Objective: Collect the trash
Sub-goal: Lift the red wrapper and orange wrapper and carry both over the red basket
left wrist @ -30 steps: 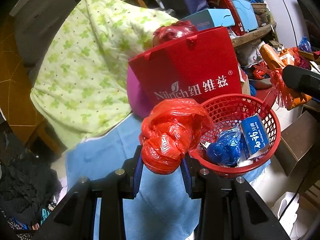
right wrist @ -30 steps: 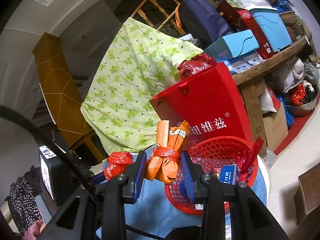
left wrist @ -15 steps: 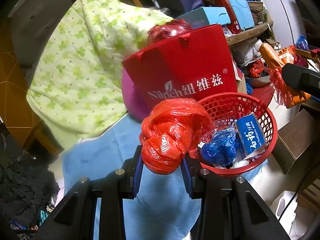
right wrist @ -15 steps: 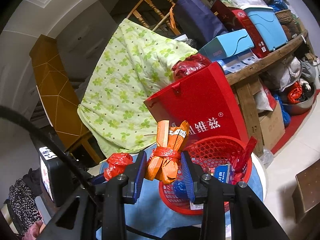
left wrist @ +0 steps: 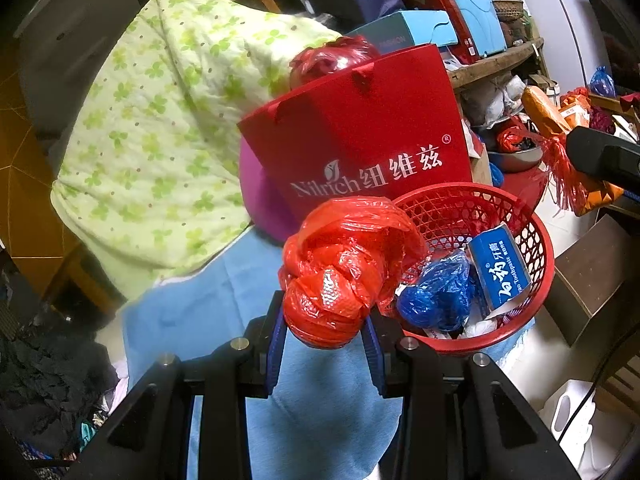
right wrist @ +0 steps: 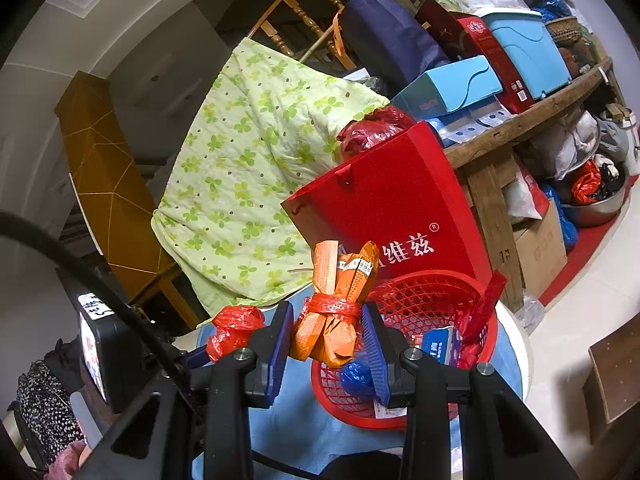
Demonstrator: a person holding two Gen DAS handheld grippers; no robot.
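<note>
Clamping a knotted red plastic bag, the left gripper holds it just left of the red basket. Right gripper pinches an orange wrapper bundle above the basket's near-left rim, over the blue cloth.

Basket on cloth-covered table, toothpaste box and crumpled bag inside. Gift bag upright just behind basket; quilt to its left. Knotted plastic bag before basket's left rim. Tied wrapper bundle left of basket, above table.
</note>
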